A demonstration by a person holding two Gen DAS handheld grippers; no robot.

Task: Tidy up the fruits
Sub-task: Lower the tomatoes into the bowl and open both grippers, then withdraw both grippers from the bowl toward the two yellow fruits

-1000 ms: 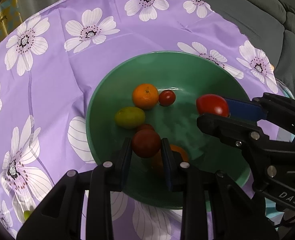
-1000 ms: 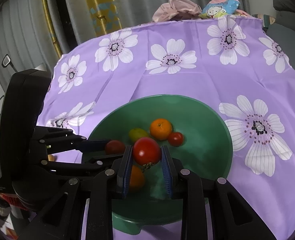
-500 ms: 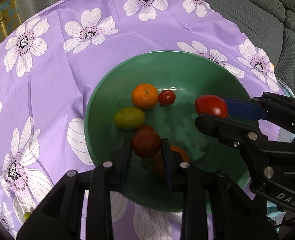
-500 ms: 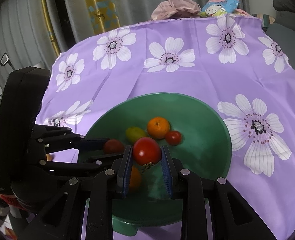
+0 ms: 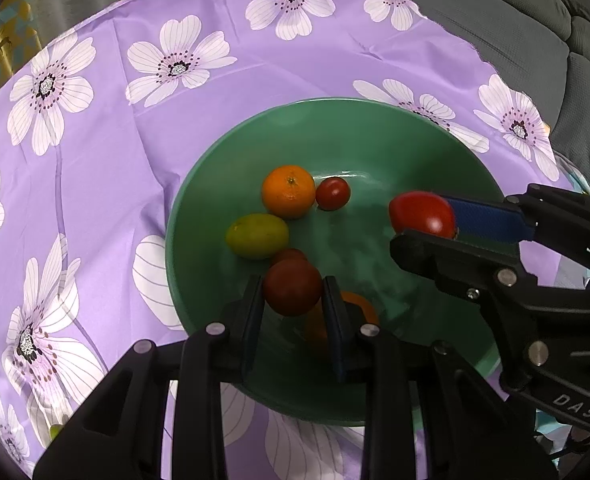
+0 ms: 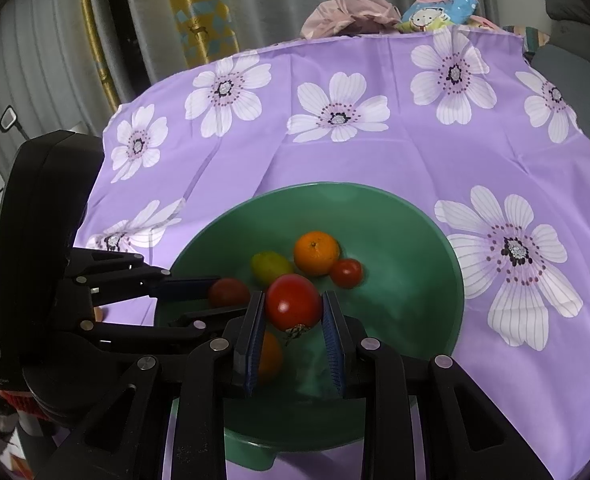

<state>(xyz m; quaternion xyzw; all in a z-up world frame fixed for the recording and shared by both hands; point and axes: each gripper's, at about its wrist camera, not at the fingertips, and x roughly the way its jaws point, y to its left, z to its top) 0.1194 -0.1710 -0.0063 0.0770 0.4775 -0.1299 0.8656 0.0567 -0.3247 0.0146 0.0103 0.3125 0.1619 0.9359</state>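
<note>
A green bowl (image 5: 435,148) (image 6: 423,248) sits on a purple flowered tablecloth. In it lie an orange (image 5: 288,191) (image 6: 316,252), a small red tomato (image 5: 332,193) (image 6: 346,273), a yellow-green fruit (image 5: 257,236) (image 6: 270,266) and another orange (image 5: 357,309), partly hidden. My left gripper (image 5: 293,294) is shut on a dark red tomato (image 5: 292,287) (image 6: 229,292) above the bowl's near side. My right gripper (image 6: 293,308) is shut on a bright red tomato (image 6: 294,301) (image 5: 422,214) above the bowl's inside.
The purple tablecloth (image 5: 95,184) (image 6: 335,160) surrounds the bowl. A grey sofa (image 5: 515,28) lies beyond the table's right edge. Crumpled cloth and a cartoon-print bag (image 6: 435,12) sit at the far edge. Grey curtains hang behind.
Both grippers have stayed nearly still, each still holding its tomato over the bowl. The bowl has shifted very slightly in both views.
</note>
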